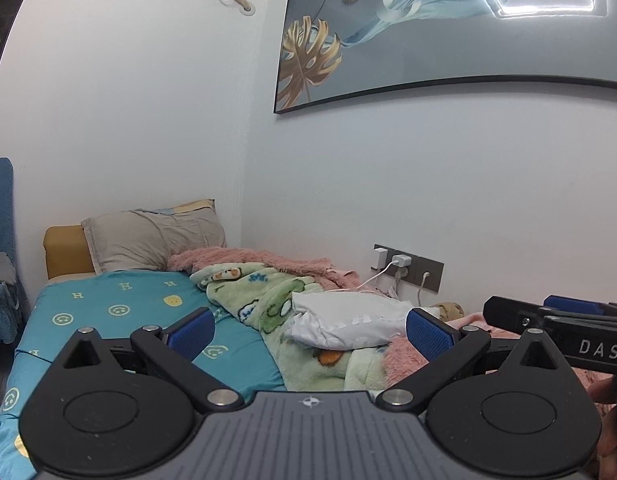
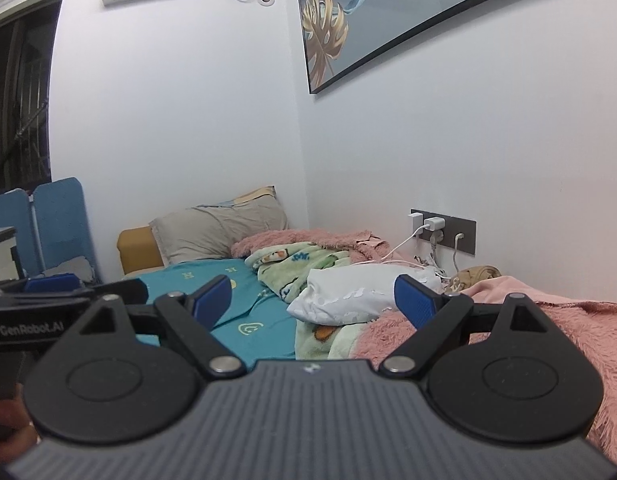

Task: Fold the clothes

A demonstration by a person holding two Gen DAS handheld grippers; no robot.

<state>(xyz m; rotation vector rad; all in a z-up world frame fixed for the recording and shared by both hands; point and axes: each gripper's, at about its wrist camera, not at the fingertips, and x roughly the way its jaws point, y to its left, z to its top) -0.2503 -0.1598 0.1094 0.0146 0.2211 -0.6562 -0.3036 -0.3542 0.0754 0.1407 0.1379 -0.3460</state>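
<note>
A crumpled white garment (image 1: 344,322) (image 2: 348,294) lies on the bedding near the wall, resting on a green cartoon-print blanket (image 1: 268,300) (image 2: 292,268). My left gripper (image 1: 308,334) is open, held in the air above the bed and short of the garment, with nothing between its blue pads (image 1: 192,332). My right gripper (image 2: 314,300) is also open and empty, held level beside the left one. Each gripper shows at the edge of the other's view: the right gripper (image 1: 568,320) at the right edge, the left gripper (image 2: 52,286) at the left edge.
The bed has a teal smiley-print sheet (image 1: 120,308) (image 2: 212,280), a pink fluffy blanket (image 2: 548,328) (image 1: 268,260), and a grey pillow (image 1: 148,240) at the head. A wall socket panel (image 2: 444,230) with chargers and white cables sits by the bed. Blue chairs (image 2: 56,224) stand to the left.
</note>
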